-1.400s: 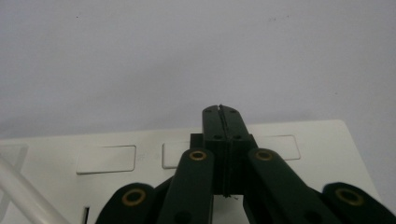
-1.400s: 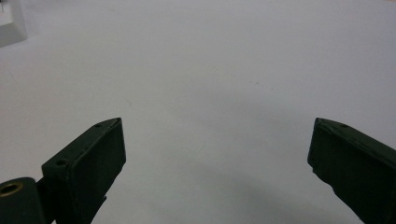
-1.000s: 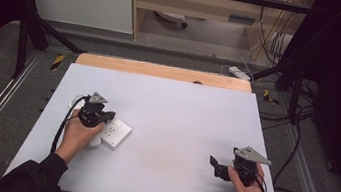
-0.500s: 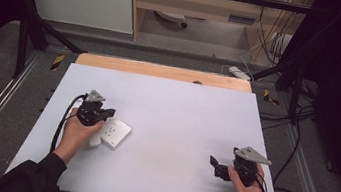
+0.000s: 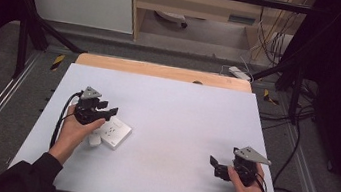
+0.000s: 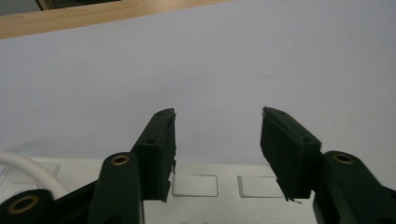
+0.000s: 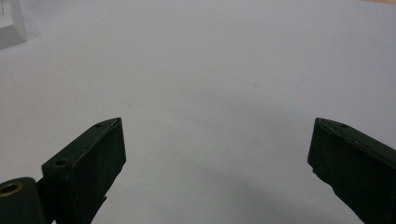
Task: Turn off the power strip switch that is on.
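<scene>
1. We are seeing a white socket block (image 5: 115, 132) lying flat on the left part of the bench (image 5: 182, 107), its long axis running diagonally from near-left to far-right.
2. We are holding the left tool (image 5: 107, 112) just above the block's far end, jaws spread, nothing between them.
3. A small white plug (image 5: 94, 140) is lying just beside the block.
4. We are resting the right tool (image 5: 216, 167) well apart at the near right, jaws spread wide.
</scene>
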The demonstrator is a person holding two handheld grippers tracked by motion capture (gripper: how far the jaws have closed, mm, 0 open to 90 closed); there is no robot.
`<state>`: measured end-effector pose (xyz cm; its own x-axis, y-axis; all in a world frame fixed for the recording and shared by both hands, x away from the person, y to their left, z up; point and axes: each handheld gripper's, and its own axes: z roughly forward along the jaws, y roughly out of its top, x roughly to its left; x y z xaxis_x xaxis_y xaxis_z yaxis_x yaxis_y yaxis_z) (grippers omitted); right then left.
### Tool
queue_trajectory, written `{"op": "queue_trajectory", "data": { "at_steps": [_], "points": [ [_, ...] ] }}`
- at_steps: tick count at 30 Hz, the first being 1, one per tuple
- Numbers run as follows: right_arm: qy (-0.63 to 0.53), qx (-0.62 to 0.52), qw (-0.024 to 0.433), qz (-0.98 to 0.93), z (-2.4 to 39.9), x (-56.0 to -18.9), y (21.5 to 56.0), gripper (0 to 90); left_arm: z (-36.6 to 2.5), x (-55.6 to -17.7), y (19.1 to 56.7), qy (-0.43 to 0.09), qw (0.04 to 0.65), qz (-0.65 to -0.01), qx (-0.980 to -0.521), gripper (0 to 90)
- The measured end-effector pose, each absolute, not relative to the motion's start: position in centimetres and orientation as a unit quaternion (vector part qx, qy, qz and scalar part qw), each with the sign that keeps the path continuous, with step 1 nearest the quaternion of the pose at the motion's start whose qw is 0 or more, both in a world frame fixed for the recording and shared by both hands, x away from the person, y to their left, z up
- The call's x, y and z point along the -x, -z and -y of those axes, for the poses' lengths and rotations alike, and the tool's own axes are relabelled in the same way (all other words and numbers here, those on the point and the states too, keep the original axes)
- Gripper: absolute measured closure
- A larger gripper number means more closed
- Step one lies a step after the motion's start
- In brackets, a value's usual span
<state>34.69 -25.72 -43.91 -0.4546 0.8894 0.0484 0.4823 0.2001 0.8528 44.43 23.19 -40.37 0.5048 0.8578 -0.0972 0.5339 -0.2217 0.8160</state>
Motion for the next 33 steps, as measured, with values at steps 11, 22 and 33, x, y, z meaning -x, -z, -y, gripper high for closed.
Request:
{"op": "queue_trajectory", "data": {
  "at_steps": [11,22,33],
  "points": [
    [-0.428,-0.465,0.238,-0.738,25.7,-34.7,43.9,4.5,-23.1,-44.1,39.3,-0.169,0.441,-0.463,-0.75,10.6],
    [-0.428,-0.465,0.237,-0.738,25.7,-34.7,43.9,4.5,-23.5,-42.5,38.2,-0.181,0.47,-0.441,-0.743,11.3],
    [-0.427,-0.464,0.238,-0.739,25.7,-34.7,43.9,4.5,-25.3,-40.8,37.5,-0.19,0.482,-0.445,-0.73,7.9]
  ]
}}
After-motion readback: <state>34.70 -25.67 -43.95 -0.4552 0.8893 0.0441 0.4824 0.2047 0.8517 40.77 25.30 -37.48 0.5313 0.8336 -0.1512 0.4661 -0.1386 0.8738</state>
